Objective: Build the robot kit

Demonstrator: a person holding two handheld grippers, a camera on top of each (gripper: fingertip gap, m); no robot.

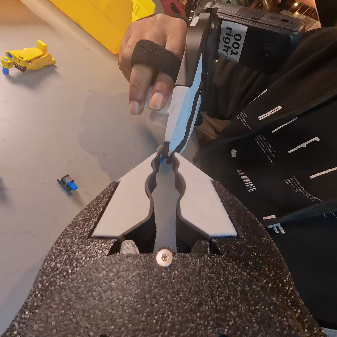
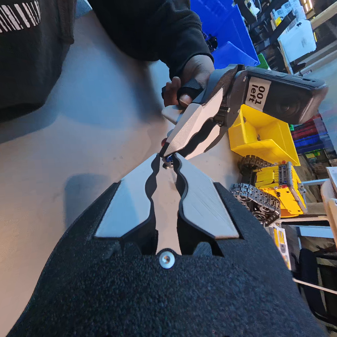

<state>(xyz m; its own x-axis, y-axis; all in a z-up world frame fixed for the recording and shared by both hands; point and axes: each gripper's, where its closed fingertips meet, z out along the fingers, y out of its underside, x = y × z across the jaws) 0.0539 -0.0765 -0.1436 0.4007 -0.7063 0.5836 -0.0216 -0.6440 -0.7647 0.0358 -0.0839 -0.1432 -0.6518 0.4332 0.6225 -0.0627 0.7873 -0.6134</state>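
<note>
A small grey piece with a blue pin [image 1: 162, 160] is held in the air between both grippers, above the grey table [image 1: 54, 127]. My left gripper [image 1: 165, 156] is nearly closed, with its tips pinching the piece. My right gripper [image 1: 168, 155] comes down from above and meets it tip to tip. In the right wrist view, my right gripper [image 2: 166, 158] is closed on the same piece [image 2: 168, 163]. The left gripper [image 2: 164, 153] reaches in from the upper right and grips the piece's far end. Most of the piece is hidden by the fingertips.
A yellow brick-built part with blue pins [image 1: 27, 58] and a loose grey connector with a blue pin [image 1: 67, 182] lie on the table at left. A yellow bin [image 2: 262, 135], a yellow tracked toy vehicle [image 2: 269, 191] and blue bins [image 2: 228, 36] stand beyond. A person in a black top [image 1: 273, 164] is close by. My left and right fingertips are right by each other. The yellow tracked toy vehicle [image 2: 269, 191] is about 30 cm from both grippers' fingertips.
</note>
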